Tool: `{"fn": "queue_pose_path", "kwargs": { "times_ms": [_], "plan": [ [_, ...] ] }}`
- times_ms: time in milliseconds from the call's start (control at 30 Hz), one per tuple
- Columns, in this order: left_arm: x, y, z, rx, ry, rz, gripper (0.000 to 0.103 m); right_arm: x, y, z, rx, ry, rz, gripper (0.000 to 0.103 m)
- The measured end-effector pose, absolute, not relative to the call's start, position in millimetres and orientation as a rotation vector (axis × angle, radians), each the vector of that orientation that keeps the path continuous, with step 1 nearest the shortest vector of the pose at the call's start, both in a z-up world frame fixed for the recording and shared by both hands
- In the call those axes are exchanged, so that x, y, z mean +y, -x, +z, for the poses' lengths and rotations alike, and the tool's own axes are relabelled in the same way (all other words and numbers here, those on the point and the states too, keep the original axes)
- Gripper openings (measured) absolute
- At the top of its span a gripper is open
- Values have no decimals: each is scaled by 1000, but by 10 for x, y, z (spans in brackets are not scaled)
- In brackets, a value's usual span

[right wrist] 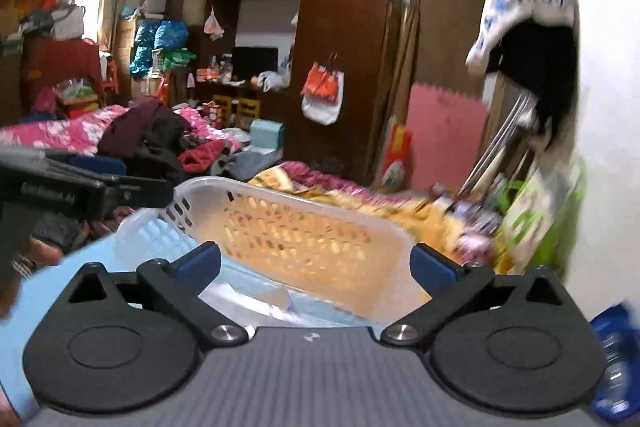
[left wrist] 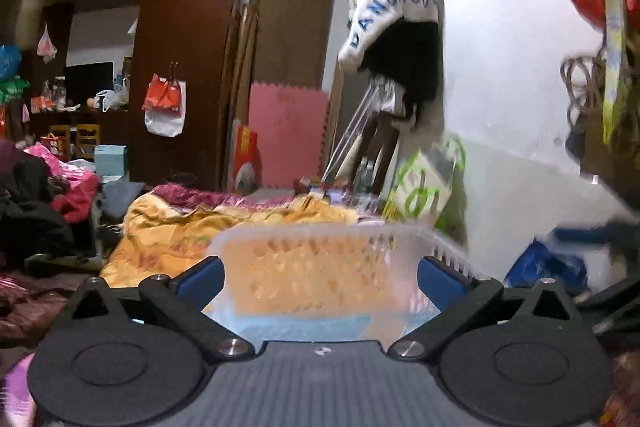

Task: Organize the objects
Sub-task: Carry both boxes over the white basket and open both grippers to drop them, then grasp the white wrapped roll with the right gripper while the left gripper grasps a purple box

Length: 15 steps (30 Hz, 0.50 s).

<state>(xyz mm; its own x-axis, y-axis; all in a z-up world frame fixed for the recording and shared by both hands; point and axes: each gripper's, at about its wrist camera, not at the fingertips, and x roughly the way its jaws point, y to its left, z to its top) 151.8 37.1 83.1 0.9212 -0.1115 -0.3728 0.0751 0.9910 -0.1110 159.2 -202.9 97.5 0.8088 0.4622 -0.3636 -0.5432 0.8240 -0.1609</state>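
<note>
A translucent white plastic basket (left wrist: 320,267) with perforated walls stands on a light blue surface (left wrist: 304,329) right in front of my left gripper (left wrist: 320,277), whose blue-padded fingers are spread wide and empty on either side of its near end. In the right wrist view the same basket (right wrist: 296,227) sits ahead of my right gripper (right wrist: 316,267), also open wide and empty. The left gripper's body (right wrist: 80,193) shows at the left, beside the basket's left rim. A clear plastic sheet or bag (right wrist: 248,303) lies by the basket's near wall.
An orange-yellow blanket (left wrist: 180,227) and piled clothes (right wrist: 160,143) cover the bed beyond. A green and white bag (left wrist: 428,187) leans on the white wall at right. A blue bag (left wrist: 548,263) lies to the right. A brown wardrobe (left wrist: 180,47) stands behind.
</note>
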Motion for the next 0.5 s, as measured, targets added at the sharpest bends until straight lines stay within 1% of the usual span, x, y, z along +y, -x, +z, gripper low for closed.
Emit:
{"fn": "queue_pose_path", "kwargs": {
  "times_ms": [33,133,233,333,400,467,500],
  "plan": [
    [357,-1485,816,394,69,-87,103,-2085,-1479,963,305,281,535,103],
    [369,-1075,654,313,12,-33,103,-2362,-1147,816,303,272,536,103],
    [456,-591,372,300,24,-112,103,-2746,-841,487,342,204,558,103],
    [470,-192,47,313,11,-133,102,-3016,-534,84,336,163,491,103],
    [419,2,-141,316,-4,-109,98,-3130,-383,-181,328,139,448,103],
    [373,104,-215,309,-3,-113,97,-3192,-326,-336,319,103,424,103],
    [324,138,-246,301,-2,-116,94,-3206,-328,-399,320,75,426,103]
  ]
}}
